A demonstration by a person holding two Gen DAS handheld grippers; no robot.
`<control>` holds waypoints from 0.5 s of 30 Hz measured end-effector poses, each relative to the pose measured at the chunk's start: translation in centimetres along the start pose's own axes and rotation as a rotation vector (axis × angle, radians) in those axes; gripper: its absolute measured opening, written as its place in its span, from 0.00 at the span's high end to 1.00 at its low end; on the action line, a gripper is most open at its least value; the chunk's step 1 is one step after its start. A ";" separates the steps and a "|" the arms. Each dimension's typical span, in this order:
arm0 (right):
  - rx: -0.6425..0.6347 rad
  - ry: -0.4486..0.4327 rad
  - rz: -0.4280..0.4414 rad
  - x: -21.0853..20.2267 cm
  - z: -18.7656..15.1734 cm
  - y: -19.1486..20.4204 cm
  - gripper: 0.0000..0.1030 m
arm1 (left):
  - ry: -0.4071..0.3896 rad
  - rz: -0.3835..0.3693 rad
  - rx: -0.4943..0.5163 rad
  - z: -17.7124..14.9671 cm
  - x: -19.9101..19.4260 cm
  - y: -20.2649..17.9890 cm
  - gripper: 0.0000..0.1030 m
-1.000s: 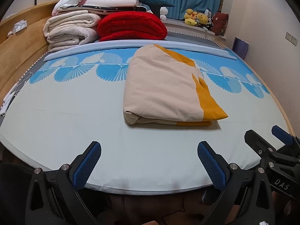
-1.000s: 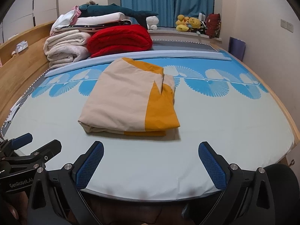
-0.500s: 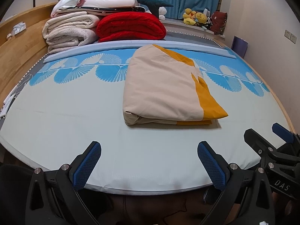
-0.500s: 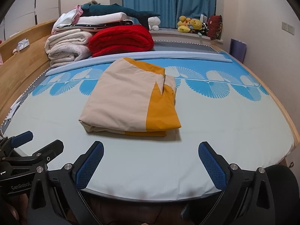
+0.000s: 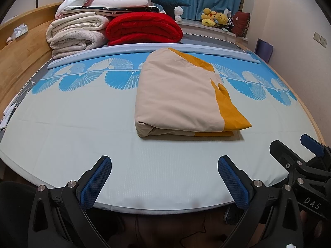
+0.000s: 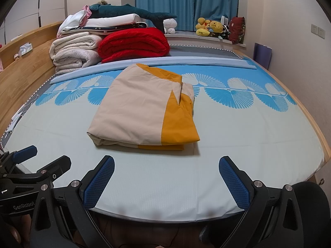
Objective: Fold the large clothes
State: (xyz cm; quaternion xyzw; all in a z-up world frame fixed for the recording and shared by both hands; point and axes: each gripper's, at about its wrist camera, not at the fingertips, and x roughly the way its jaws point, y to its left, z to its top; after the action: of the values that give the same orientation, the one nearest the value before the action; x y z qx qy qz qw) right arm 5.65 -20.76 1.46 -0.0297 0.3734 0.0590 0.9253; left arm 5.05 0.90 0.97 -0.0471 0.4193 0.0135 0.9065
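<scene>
Both claws spread wide and empty at the near edge of the bed.

Left claw (image 5: 164, 180) and right claw (image 6: 166, 180) hover level, side by side, clear of the folded cloth (image 5: 182, 95) mid-mattress (image 5: 62, 144). Only the right view shows the cloth's notched, layered right edge; the left view shows its orange corner poking out.

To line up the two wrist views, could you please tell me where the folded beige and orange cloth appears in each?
Left wrist: the folded beige and orange cloth lies right of centre.
Right wrist: it lies left of centre.
Shared landmark: the rolled red blanket behind it.
</scene>
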 end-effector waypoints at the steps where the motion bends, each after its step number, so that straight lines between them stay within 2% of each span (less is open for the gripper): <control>1: 0.000 0.000 0.001 0.0 0.0 0.0 0.02 | 0.000 0.000 0.000 0.0 0.0 0.0 0.01; 15: 0.000 -0.001 0.001 0.0 0.0 0.0 0.02 | 0.002 -0.002 0.000 0.0 0.0 0.1 0.01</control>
State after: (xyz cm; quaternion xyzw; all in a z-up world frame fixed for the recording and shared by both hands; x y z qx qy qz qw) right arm 5.64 -20.79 1.48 -0.0297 0.3731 0.0594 0.9254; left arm 5.04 0.98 0.92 -0.0474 0.4203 0.0124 0.9060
